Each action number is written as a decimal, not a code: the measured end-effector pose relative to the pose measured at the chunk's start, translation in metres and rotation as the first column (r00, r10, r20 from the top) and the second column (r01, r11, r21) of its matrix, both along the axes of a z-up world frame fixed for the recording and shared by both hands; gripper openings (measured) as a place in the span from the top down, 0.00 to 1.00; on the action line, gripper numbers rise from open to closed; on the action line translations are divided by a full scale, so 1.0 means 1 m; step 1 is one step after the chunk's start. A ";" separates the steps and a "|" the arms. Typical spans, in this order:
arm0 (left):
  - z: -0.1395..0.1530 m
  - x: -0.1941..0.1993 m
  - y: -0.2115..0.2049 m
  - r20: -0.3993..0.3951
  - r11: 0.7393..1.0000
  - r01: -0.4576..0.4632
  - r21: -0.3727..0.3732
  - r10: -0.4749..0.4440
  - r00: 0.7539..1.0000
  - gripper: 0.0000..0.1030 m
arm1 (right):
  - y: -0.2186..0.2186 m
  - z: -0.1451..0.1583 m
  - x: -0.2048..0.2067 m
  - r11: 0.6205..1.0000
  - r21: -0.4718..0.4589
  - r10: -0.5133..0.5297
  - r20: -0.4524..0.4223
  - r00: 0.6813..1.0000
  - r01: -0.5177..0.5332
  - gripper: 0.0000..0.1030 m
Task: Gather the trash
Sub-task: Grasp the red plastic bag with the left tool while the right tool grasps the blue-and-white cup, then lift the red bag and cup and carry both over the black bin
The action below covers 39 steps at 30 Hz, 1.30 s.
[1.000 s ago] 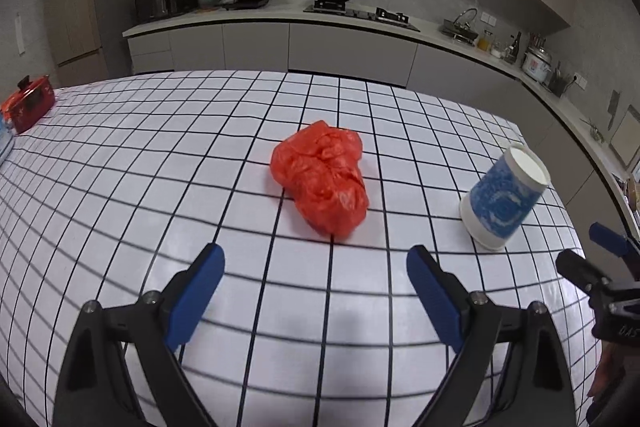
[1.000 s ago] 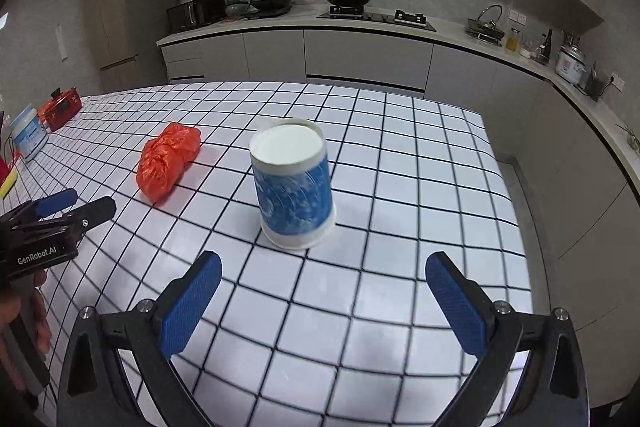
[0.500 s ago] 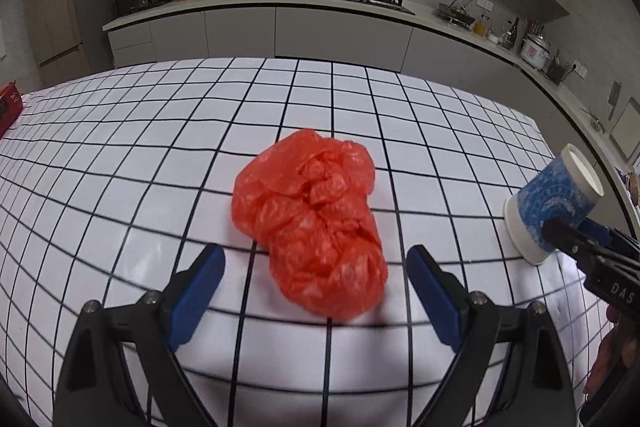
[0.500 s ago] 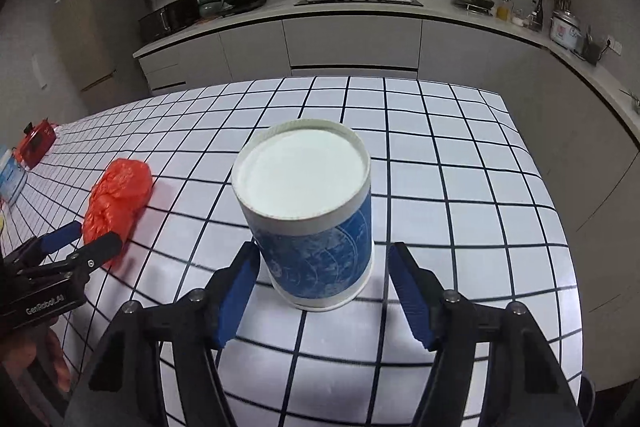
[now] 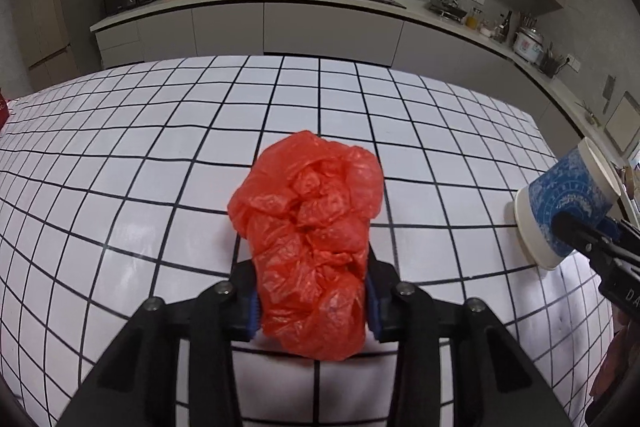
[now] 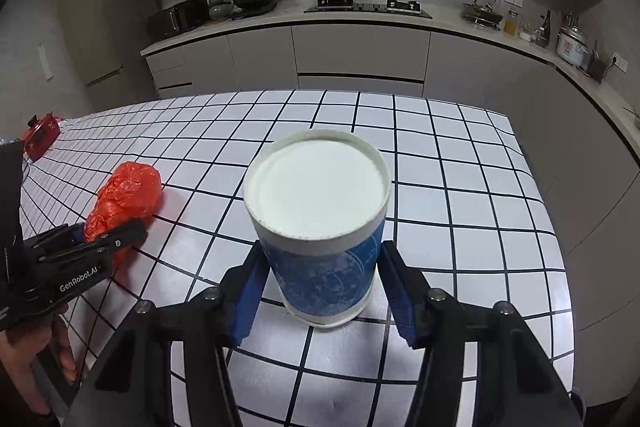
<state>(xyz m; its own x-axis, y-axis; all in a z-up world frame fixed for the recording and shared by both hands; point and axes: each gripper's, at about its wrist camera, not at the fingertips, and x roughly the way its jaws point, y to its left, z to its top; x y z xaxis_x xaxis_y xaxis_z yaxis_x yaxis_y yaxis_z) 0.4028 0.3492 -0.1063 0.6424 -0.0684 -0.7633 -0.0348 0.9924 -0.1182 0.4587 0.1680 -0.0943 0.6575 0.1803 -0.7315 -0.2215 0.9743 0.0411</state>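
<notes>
Bag (image 5: 310, 251) sits crumpled on the checked table (image 5: 120, 163), and the left gripper (image 5: 312, 301) has clamped its near end, pads sunk into the red plastic; cup (image 6: 320, 227) stands upside down nearby on the same table, between the blue pads (image 6: 248, 291) of the right gripper (image 6: 324, 287), whose jaws have just been closing on it; whether they already press the wall I cannot tell. Lifting comes next, I judge; squeeze the cup gently, low on its wall, since thin paper buckles; raise the bag straight up so loose folds do not slip free.
</notes>
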 end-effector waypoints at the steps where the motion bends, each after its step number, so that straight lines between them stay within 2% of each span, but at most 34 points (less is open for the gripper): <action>1: 0.002 -0.002 -0.002 0.004 1.000 0.001 -0.001 -0.001 1.000 0.61 | -0.001 0.003 -0.003 1.000 0.001 0.000 0.006 1.000 0.000 0.44; 8: 0.019 -0.039 -0.013 0.042 1.000 0.011 -0.020 -0.010 0.999 0.61 | -0.016 0.024 -0.036 1.000 -0.017 0.002 0.040 0.999 -0.001 0.44; 14: 0.027 -0.074 -0.033 0.060 0.999 0.017 -0.028 -0.015 0.998 0.61 | -0.047 0.045 -0.074 1.000 -0.010 -0.015 0.071 0.997 0.016 0.44; 20: 0.027 -0.106 -0.058 0.059 1.000 0.021 -0.021 -0.020 0.998 0.61 | -0.082 0.053 -0.114 1.000 -0.004 -0.019 0.090 0.996 0.019 0.44; 32: 0.038 -0.162 -0.141 0.080 1.000 0.018 0.006 -0.019 0.997 0.61 | -0.169 0.051 -0.179 0.999 0.038 0.012 0.085 0.996 -0.015 0.44; 39: 0.037 -0.187 -0.199 0.077 0.998 0.056 0.006 -0.056 0.995 0.61 | -0.237 0.062 -0.211 0.999 0.045 -0.014 0.109 0.994 0.010 0.44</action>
